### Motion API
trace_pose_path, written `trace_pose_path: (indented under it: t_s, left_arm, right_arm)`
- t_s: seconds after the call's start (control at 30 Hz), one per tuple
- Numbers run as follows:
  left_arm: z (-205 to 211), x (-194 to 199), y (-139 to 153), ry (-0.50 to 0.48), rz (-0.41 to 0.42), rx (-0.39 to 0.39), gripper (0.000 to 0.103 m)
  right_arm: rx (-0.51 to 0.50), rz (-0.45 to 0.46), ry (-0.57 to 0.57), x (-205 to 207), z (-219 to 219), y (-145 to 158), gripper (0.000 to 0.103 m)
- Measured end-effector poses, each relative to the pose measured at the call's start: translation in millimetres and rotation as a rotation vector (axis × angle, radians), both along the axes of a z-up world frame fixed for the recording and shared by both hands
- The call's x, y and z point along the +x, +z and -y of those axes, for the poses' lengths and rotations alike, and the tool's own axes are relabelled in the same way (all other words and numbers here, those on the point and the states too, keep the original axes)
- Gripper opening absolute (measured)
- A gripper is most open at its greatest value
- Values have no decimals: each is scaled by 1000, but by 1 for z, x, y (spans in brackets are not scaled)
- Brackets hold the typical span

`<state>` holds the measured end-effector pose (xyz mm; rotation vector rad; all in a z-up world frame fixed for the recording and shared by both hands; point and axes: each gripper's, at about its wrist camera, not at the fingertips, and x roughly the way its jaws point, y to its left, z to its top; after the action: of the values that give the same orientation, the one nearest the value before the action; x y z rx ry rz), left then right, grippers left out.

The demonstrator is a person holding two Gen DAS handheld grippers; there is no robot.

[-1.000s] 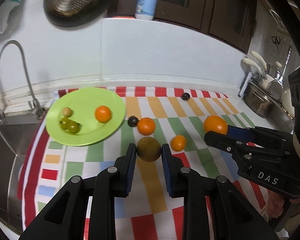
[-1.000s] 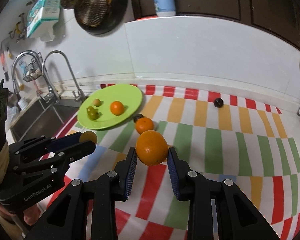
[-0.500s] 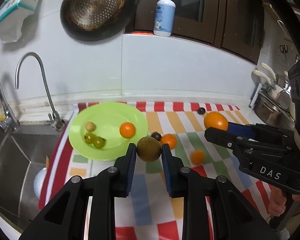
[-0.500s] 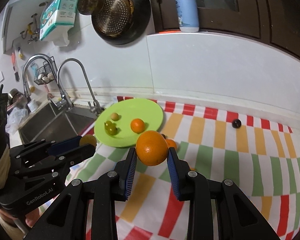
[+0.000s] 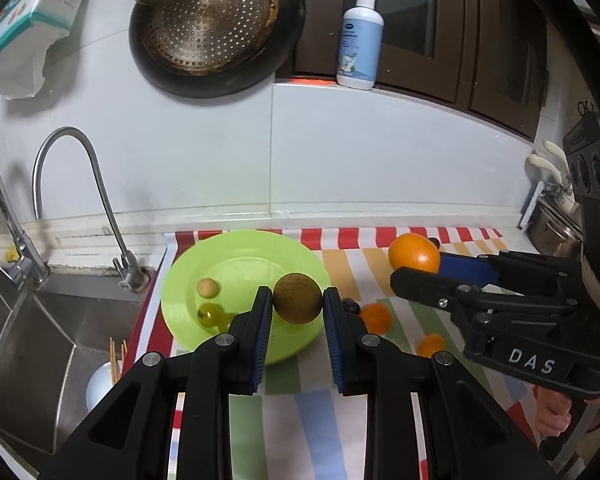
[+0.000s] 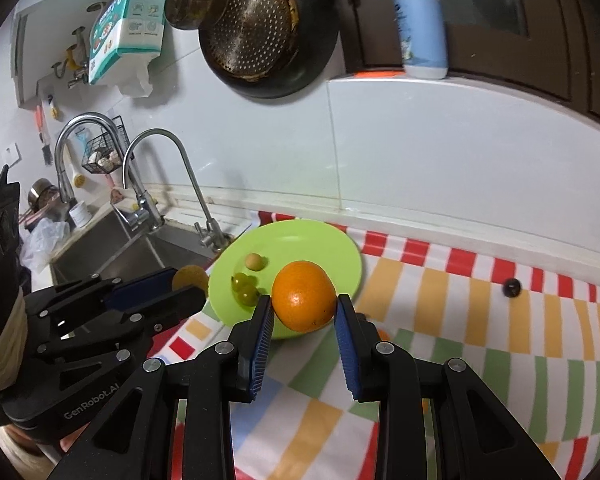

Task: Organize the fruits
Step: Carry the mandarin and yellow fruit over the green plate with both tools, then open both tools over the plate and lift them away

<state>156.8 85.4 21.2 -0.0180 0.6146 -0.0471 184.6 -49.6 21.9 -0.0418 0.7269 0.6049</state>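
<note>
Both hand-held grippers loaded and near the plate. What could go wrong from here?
1. The left hand-held gripper pinches the round brown fruit only at its sides; a rolling drop could knock the green grapes on the green plate.
2. The right hand-held gripper holds the large orange close beside the left one; both releasing together may collide.
3. Fruit could roll off the plate toward the sink.

Glossy plastic plate (image 5: 236, 256), matt cloth (image 5: 380, 256) w/ stripes, steel sink (image 5: 40, 344), dimpled orange (image 6: 304, 296).
</note>
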Motion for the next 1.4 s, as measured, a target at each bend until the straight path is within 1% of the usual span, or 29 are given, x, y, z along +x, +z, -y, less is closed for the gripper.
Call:
trace_pose_path:
  t_s: [0.17, 0.4, 0.5, 0.83, 1.07, 1.23, 1.3, 1.33, 1.4]
  left_arm:
    - [-12, 19, -3, 14, -15, 13, 26]
    - [-30, 50, -16, 29, -50, 32, 26]
    - [-36, 63, -24, 28, -65, 28, 26]
    - [-53, 101, -53, 32, -132, 27, 26]
    - [-58, 117, -67, 27, -170, 6, 26]
    - [-57, 120, -69, 23, -185, 3, 27]
    - [-57, 120, -68, 28, -181, 15, 28]
    - [-57, 119, -66, 34, -177, 19, 29]
    - [-59, 117, -64, 42, -177, 18, 29]
  right_arm:
    - [-30, -12, 17, 21, -18, -5, 32]
    - [-74, -40, 37, 56, -40, -16, 32]
    - [-90, -50, 42, 69, -48, -24, 32]
    - [-136, -126, 66, 112, -72, -58, 32]
    - [-141, -169, 72, 132, -81, -74, 32]
    - [-129, -189, 71, 138, -82, -78, 32]
    - [-124, -195, 69, 139, -81, -78, 34]
    - [-118, -192, 66, 139, -80, -77, 38]
    - [-116, -179, 59, 136, -78, -74, 38]
